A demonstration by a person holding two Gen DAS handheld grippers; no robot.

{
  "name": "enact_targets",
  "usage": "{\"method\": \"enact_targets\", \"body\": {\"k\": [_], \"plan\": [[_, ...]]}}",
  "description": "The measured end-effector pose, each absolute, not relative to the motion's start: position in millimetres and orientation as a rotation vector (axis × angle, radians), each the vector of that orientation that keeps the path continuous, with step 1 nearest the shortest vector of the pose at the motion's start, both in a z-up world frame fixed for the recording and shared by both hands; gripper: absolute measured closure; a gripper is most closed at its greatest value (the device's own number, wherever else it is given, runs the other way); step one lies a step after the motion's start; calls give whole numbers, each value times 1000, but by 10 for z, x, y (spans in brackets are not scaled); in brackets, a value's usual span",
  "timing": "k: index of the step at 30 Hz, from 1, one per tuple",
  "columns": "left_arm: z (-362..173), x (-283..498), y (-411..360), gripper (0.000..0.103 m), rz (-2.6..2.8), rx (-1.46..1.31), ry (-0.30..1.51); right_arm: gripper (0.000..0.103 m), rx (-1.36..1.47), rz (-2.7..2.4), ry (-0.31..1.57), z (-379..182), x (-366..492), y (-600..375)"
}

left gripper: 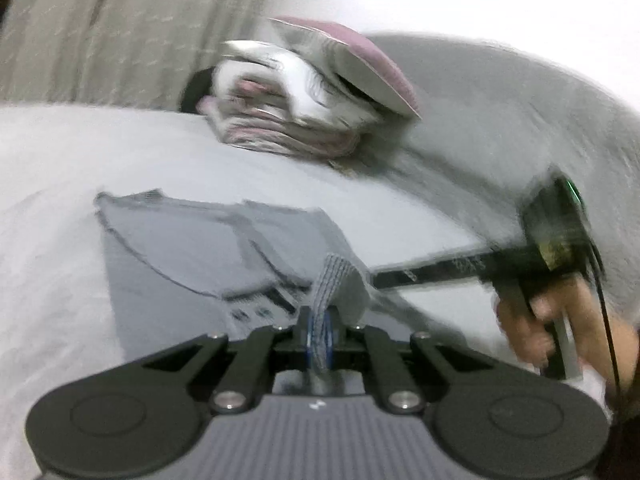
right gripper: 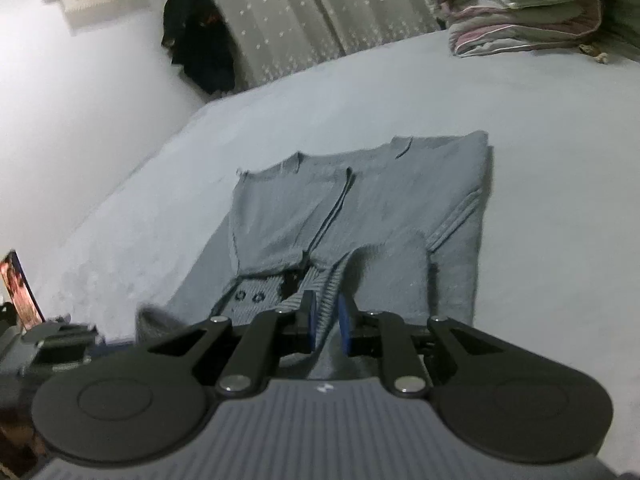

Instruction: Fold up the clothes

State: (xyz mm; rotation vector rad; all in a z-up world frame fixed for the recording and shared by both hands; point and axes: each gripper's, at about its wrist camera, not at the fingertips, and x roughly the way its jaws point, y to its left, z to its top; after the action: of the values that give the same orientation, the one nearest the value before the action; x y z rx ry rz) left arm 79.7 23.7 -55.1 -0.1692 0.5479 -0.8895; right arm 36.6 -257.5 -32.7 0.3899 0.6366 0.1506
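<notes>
Each camera sits just behind its own gripper and looks forward and slightly down along the fingers, close over a bed covered by a pale sheet. The left wrist view is tilted and blurred. Both views share the flat grey knitted garment just ahead, the pile of folded pink-and-white bedding at the far end, and the pale patterned curtain behind.
</notes>
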Motion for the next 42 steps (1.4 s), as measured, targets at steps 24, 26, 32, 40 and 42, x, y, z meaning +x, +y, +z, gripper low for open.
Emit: {"method": "enact_targets", "body": {"k": [24,26,32,40,42], "plan": [[-970,1350,438,96,-467,-303,662,87,352,-70,587,-612,472,-2712],[-881,1279,429,86,-442,-262,649,78,333,-86,582,-580,443,-2701],[-584,847,310,63,-498,-149,507,57,275,-90,522,-369,261,-2598],[-822,606,209,64,-623,43,580,51,-6,93,596,-484,84,-1959],[-840,607,342,64,-622,31,593,51,-60,96,616,-547,13,-1960]]}}
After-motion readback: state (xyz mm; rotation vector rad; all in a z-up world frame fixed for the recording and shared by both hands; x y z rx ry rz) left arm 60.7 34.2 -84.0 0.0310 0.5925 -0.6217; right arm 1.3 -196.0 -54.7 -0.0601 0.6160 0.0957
